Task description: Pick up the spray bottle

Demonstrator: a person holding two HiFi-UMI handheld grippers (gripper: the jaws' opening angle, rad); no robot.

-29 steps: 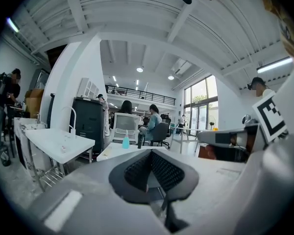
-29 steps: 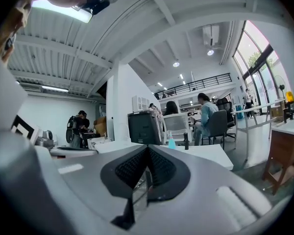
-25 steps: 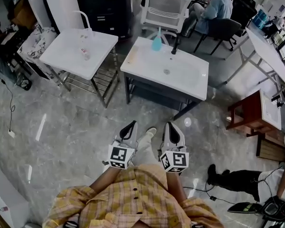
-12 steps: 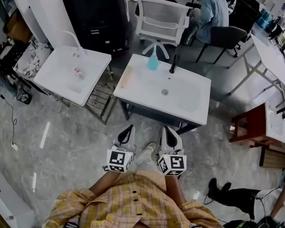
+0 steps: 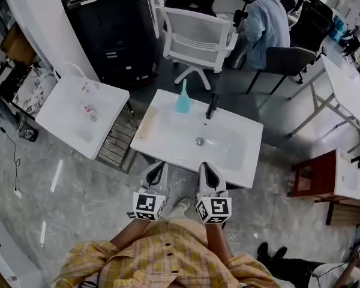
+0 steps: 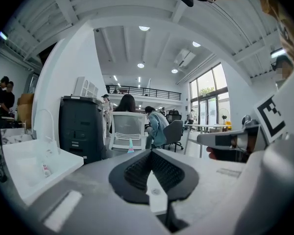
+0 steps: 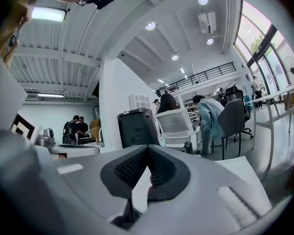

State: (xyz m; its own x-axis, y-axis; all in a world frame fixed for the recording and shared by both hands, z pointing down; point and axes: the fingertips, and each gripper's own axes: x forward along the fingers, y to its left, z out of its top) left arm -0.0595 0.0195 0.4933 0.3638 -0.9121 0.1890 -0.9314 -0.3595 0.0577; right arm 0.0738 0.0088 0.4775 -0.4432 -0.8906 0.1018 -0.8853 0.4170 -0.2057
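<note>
A teal spray bottle [image 5: 182, 99] stands upright at the back edge of a white sink basin [image 5: 168, 138], left of a black faucet [image 5: 212, 105]. My left gripper [image 5: 156, 174] and right gripper [image 5: 209, 174] are side by side at the basin's near edge, both shut and empty, pointing toward the bottle. In the left gripper view the bottle [image 6: 131, 145] shows small and far, just above the closed left gripper [image 6: 150, 153]. The right gripper view shows the closed right gripper [image 7: 147, 148] with the faucet [image 7: 187, 146] beyond it.
A second white sink [image 5: 60, 116] with a small bottle [image 5: 89, 111] stands to the left. Behind the basin are a white mesh chair [image 5: 195, 41], a black cabinet [image 5: 108, 29] and a seated person [image 5: 267, 23]. A red stool [image 5: 312, 176] is at the right.
Both grippers have come forward together toward the sink basin, which was well ahead of them and now lies right at their tips. Their jaws stayed shut.
</note>
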